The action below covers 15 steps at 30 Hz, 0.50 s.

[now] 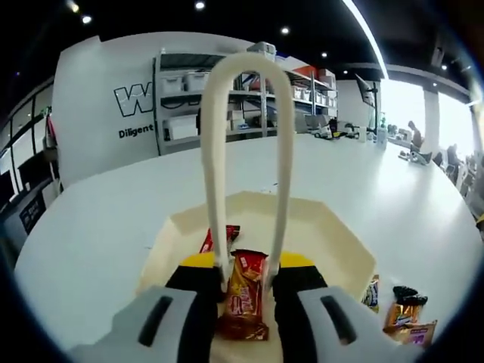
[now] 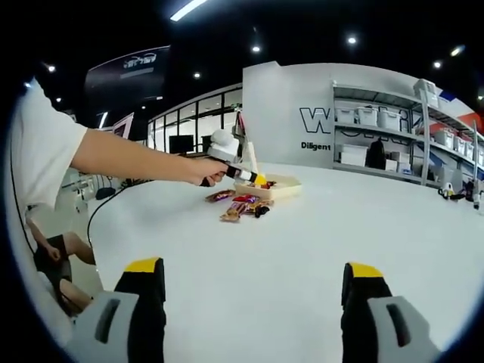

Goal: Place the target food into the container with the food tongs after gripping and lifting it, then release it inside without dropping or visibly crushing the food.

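Left tool (image 1: 246, 283) pinches the tongs (image 1: 246, 151) over the container (image 1: 333, 234); right tool (image 2: 253, 302) spread wide.

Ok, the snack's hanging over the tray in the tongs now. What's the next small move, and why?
Probably lower a little, then ease the left gripper open. It squeezes the white food tongs, whose tips pinch an orange snack packet over the cream container, where a red packet already lies. Releasing low should avoid a drop. More packets wait on the table.
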### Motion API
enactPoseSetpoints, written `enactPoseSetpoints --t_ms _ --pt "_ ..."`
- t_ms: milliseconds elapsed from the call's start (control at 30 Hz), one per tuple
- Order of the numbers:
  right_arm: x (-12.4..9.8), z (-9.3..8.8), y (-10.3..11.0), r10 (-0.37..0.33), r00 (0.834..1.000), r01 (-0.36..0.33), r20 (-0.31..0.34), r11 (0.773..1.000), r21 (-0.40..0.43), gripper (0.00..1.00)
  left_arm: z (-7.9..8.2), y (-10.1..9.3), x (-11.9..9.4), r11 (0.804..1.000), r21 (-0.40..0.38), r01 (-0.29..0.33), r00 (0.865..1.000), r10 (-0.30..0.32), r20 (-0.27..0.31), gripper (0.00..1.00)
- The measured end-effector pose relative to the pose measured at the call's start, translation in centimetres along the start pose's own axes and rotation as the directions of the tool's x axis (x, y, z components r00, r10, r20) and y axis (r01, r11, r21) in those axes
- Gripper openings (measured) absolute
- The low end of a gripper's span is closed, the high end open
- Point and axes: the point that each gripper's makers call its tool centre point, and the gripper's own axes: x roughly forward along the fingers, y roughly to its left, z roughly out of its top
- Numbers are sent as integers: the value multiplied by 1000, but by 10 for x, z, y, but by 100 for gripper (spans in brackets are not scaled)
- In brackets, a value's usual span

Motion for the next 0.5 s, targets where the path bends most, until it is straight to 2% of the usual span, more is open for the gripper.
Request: enactPoseSetpoints --t_ms 100,267,500 --pt "-1 1 0 -3 1000 3 2 1000 -2 97 9 3 -6 1000 -6 -16 999 16 34 25" --pt "-1 3 2 2 1000 -2 10 1000 -1 96 20 2 -16 1000 -11 -10 999 11 53 25" --pt "2 7 9 21 1000 -20 18 1000 -8 96 30 -2 -45 999 -39 -6 997 9 80 25"
